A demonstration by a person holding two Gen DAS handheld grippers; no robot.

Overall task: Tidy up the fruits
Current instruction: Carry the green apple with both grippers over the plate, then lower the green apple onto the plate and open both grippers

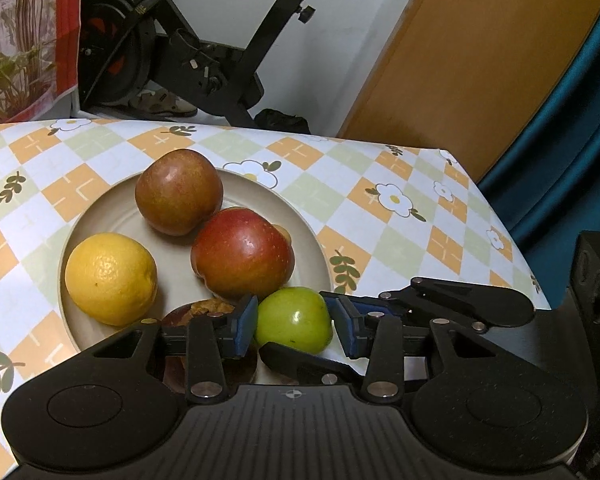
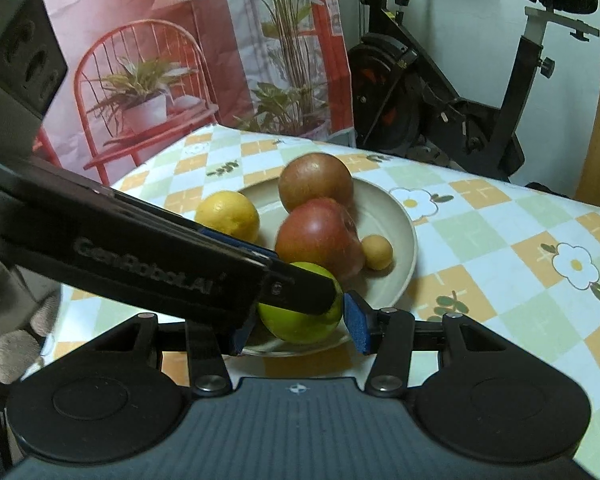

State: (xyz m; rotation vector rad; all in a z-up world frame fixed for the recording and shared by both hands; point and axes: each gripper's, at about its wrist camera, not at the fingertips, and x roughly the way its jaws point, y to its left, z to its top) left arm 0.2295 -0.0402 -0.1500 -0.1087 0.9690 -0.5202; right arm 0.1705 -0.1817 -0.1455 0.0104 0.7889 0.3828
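A beige plate [image 1: 80, 224] [image 2: 400, 216] holds a yellow lemon [image 1: 110, 278] [image 2: 228, 214], a brownish apple [image 1: 178, 192] [image 2: 314, 182], a red apple [image 1: 242, 252] [image 2: 316, 234], a small tan fruit [image 2: 376, 252] and a green apple [image 1: 294, 320] [image 2: 300, 322]. A dark fruit [image 1: 204, 312] lies partly hidden under my left gripper. My left gripper [image 1: 292, 322] has its blue pads around the green apple. My right gripper [image 2: 296, 326] also brackets the green apple, pads close beside it. The left gripper's finger [image 2: 292, 284] crosses over the apple in the right wrist view.
The table carries a checked floral cloth [image 1: 400, 216] [image 2: 500, 248]. Its far edge and right corner [image 1: 452, 156] are near. An exercise bike [image 1: 172, 40] [image 2: 440, 92] stands behind, beside a printed backdrop [image 2: 160, 60] and a wooden door [image 1: 480, 52].
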